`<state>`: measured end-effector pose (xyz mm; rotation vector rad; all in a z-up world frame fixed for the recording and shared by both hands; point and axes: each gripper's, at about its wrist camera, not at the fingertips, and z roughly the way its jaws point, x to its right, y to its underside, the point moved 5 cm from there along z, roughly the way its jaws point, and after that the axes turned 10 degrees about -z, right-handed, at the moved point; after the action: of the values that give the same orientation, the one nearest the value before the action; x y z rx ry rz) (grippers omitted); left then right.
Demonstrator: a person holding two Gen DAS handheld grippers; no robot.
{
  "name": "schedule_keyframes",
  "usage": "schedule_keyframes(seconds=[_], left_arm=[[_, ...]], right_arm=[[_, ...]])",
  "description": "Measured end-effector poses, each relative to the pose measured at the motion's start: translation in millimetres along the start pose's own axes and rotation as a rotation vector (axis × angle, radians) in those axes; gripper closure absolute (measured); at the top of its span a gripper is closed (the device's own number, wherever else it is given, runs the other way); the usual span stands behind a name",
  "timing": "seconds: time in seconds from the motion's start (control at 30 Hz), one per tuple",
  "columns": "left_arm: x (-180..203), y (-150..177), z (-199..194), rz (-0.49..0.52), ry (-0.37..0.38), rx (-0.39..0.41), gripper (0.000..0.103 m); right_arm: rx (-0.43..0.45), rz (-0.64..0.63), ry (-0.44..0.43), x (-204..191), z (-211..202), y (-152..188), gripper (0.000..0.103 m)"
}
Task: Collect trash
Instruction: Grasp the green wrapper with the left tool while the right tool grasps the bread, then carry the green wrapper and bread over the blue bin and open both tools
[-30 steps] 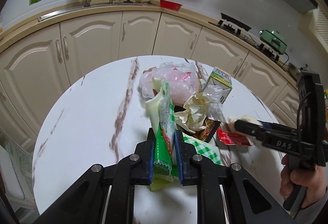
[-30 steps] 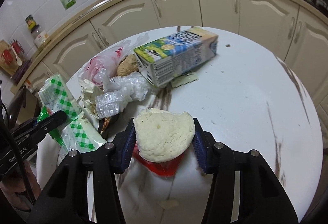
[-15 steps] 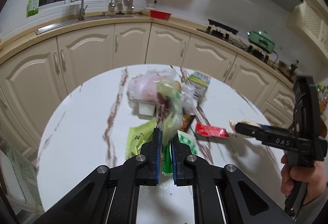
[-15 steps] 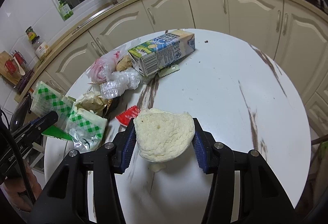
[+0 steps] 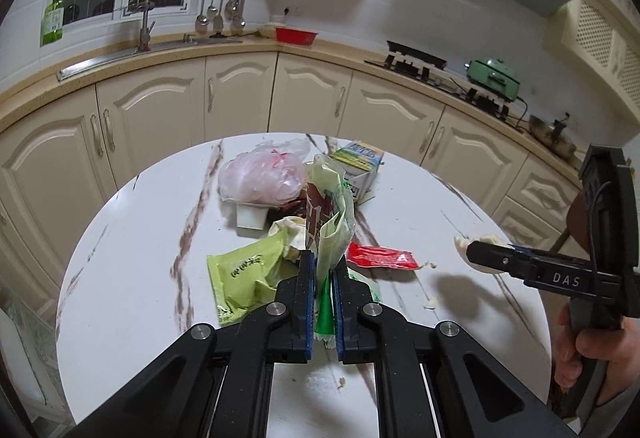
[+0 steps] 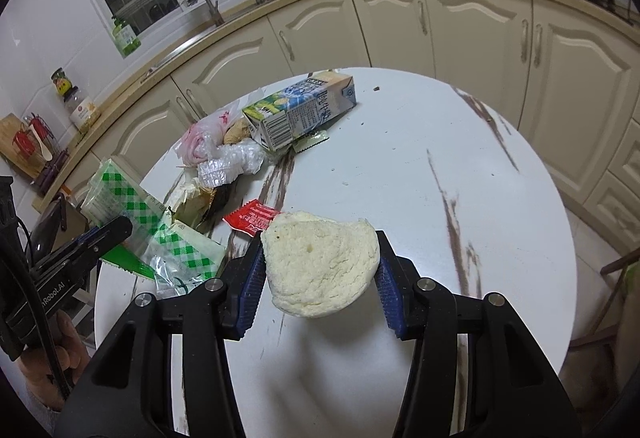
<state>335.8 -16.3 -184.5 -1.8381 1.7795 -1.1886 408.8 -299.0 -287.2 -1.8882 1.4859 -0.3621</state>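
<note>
My left gripper [image 5: 323, 278] is shut on a green checked plastic wrapper [image 5: 330, 222] and holds it up above the round white table [image 5: 140, 238]; from the right wrist view the wrapper [image 6: 124, 197] hangs at the left. My right gripper [image 6: 320, 270] is shut on a half bun of white bread [image 6: 320, 262], lifted above the table; it also shows in the left wrist view [image 5: 476, 258]. On the table lie a milk carton [image 6: 300, 113], a pink plastic bag [image 5: 260, 177], a red sachet [image 5: 380, 256], a light green packet [image 5: 244, 274] and crumpled clear plastic [image 6: 230, 167].
Cream kitchen cabinets [image 5: 240, 97] curve round behind the table. A sink and tap [image 5: 144, 37] and a stove [image 5: 416, 59] stand on the counter. Crumbs [image 5: 430, 304] lie on the table near the right gripper. A chair [image 6: 616, 278] stands at the right edge.
Both grippers have risen and pulled back from the pile. The left lifted the green wrapper off the heap, uncovering the light green packet. The right raised the bread off the red sachet.
</note>
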Motion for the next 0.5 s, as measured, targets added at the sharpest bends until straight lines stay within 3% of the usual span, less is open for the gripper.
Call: schedule_keyframes(seconds=[0.2,0.5], left_arm=[[18.8,2.4,-17.4,0.024,0.018,0.019,0.099],[81.9,-4.6,-38.1,0.114,0.077,0.067,0.099]], right_arm=[[0.021,0.01,0.006,5.6,-15.4,4.2,0.055],[0.096,0.027,0.054,25.9,-60.7,4.1,0.056]])
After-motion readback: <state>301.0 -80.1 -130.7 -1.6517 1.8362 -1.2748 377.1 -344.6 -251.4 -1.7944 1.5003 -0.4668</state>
